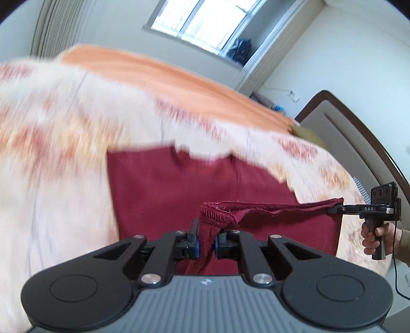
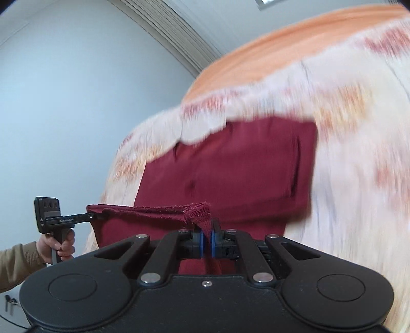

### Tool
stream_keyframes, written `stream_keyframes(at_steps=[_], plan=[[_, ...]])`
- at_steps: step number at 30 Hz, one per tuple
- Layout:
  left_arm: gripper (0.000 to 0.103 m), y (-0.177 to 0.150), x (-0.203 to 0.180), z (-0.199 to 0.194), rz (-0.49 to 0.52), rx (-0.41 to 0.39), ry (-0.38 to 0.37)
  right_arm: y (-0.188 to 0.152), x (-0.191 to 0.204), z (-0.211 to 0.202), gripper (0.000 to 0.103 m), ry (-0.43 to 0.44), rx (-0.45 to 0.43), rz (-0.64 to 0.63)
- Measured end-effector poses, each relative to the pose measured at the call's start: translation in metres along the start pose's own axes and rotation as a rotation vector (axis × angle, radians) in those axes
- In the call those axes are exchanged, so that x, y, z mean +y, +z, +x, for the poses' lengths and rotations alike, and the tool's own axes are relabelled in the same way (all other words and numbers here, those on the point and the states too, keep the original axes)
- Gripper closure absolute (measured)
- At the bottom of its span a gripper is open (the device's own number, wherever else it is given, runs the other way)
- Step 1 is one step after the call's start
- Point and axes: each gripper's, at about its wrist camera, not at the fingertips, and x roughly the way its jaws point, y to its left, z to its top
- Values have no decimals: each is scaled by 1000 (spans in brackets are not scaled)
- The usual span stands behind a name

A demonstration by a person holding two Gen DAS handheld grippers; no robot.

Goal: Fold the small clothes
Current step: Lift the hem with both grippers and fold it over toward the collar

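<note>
stretching the maroon garment [image 1: 205, 184] edge taut between them, left claw [image 1: 207, 247] and right claw [image 2: 207, 247] each pinch a corner, likely so it folds evenly over the bed [image 1: 64, 153].

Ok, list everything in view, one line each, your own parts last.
garment: one, dark red, spread on the bed, near edge lifted and stretched between both grippers
bedspread: one, cream with red-orange pattern, under the garment
blanket: one, orange, far side of the bed
headboard: one, brown-edged, right of the bed
window: one, white frame, far wall
left gripper: black, blue pads, shut on the garment
right gripper: black, blue pads, shut on the garment
</note>
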Motion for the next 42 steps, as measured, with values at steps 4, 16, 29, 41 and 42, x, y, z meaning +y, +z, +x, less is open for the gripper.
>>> stream_keyframes(at_steps=[4, 16, 29, 41, 42], plan=[[93, 46, 13, 33, 19, -49, 35, 50, -12, 22, 98, -13, -60, -18], [93, 86, 54, 130, -8, 13, 256, 130, -54, 126, 98, -198, -18, -10], [65, 84, 50, 151, 35, 84, 383, 121, -66, 148, 60, -417, -8, -39], [44, 76, 57, 118, -7, 59, 406, 114, -43, 134, 47, -554, -68, -147], [44, 74, 57, 116, -5, 60, 407, 113, -42, 133, 47, -562, -73, -151]])
